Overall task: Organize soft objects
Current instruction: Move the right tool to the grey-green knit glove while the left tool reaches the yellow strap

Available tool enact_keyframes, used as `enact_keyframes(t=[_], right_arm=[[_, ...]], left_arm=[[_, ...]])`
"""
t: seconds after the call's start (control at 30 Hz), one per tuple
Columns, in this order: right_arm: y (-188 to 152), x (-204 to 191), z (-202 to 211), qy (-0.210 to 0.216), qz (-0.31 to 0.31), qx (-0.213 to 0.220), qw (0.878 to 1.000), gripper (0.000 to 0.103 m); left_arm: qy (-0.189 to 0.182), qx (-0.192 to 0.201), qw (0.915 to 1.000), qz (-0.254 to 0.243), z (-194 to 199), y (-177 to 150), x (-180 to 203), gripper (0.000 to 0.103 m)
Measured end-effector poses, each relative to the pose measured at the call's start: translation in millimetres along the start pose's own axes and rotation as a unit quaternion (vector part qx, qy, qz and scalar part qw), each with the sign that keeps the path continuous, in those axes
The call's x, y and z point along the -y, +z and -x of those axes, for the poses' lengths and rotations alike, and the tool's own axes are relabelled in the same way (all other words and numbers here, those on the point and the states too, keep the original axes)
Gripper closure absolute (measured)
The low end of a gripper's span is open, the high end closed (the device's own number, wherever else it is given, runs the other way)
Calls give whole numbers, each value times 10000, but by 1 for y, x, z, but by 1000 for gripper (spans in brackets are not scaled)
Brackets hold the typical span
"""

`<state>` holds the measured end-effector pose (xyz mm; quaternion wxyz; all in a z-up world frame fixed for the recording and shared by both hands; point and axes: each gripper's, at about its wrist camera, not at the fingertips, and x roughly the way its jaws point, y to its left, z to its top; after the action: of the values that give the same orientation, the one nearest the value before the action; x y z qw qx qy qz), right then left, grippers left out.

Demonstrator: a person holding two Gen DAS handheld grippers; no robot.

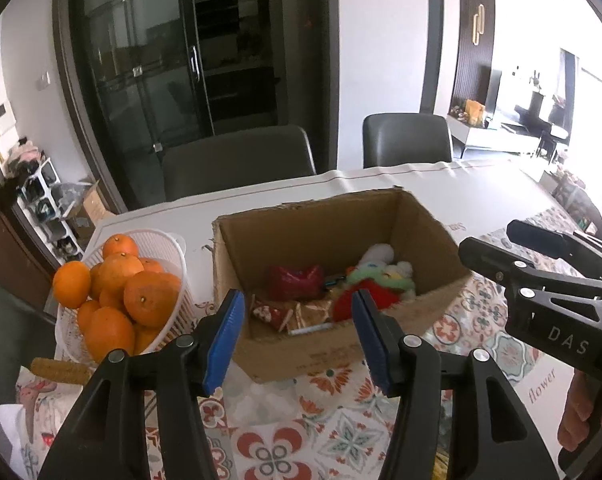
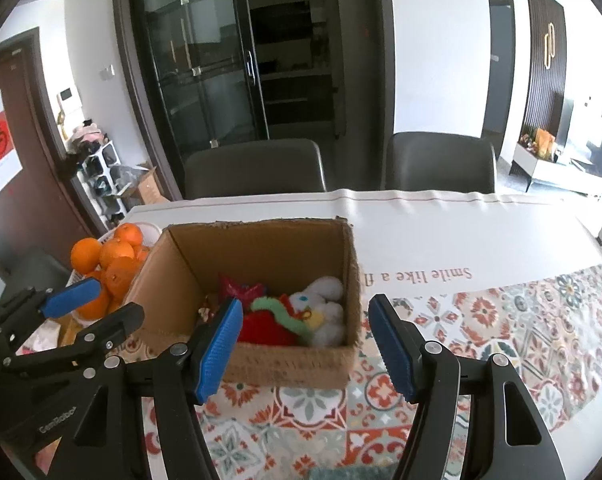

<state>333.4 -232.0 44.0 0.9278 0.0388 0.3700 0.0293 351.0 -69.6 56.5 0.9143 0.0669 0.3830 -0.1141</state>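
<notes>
- Closest to me, my left gripper (image 1: 297, 338) has its blue pads parted with nothing between them — only patterned tablecloth (image 1: 277, 432) and the near wall of the box show through the gap. My right gripper (image 2: 307, 346) stands parted as well, a touch wider, and it too carries nothing.
- Both tools hang side by side just short of the cardboard box (image 1: 261, 240), angled down at it, one on each side of its near wall. I read this as the moment after a drop: jaws apart, hands clear of the rim.
- To do this step well, I would back both tools straight out and upward, so neither pad catches the near cardboard wall and drags the box across the cloth.
- Inside the box lie the soft things: a white plush toy (image 2: 327, 312) with a green trim against the right wall, a red plush piece (image 2: 265, 330) in front of it, and a shiny red pouch (image 1: 295, 282) further left. Some patterned packets lie on the box floor near the front; what they are I cannot tell.
- I see no other soft item loose on the cloth in either view, so the sorting looks close to done — though the near table edge is hidden behind my tools.
- Left of the box, touching or nearly so, sits a white basket (image 1: 169, 244) heaped with oranges (image 1: 151, 298). A wide swing of the left tool could knock one off.
- Beyond the table stand two dark chairs (image 2: 255, 168) and a glass-door cabinet, well apart from my work.
</notes>
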Motion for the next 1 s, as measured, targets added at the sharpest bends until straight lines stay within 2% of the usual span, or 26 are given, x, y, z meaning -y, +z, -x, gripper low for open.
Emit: enact_keyframes(t=[0.23, 0.53, 0.83, 1.0], right_arm=[[-24, 12, 32, -27, -30, 105, 9999, 36], [-62, 29, 63, -52, -74, 107, 9999, 36], [-100, 46, 76, -53, -129, -25, 9999, 36], [-121, 54, 75, -87, -202, -167, 9996, 36]], left_arm=[[-93, 90, 9999, -103, 24, -16, 20, 46], [-261, -6, 9992, -294, 42, -50, 49, 46], [-386, -170, 9978, -502, 47, -84, 79, 45], [-504, -404, 9963, -566, 41, -104, 91, 45]])
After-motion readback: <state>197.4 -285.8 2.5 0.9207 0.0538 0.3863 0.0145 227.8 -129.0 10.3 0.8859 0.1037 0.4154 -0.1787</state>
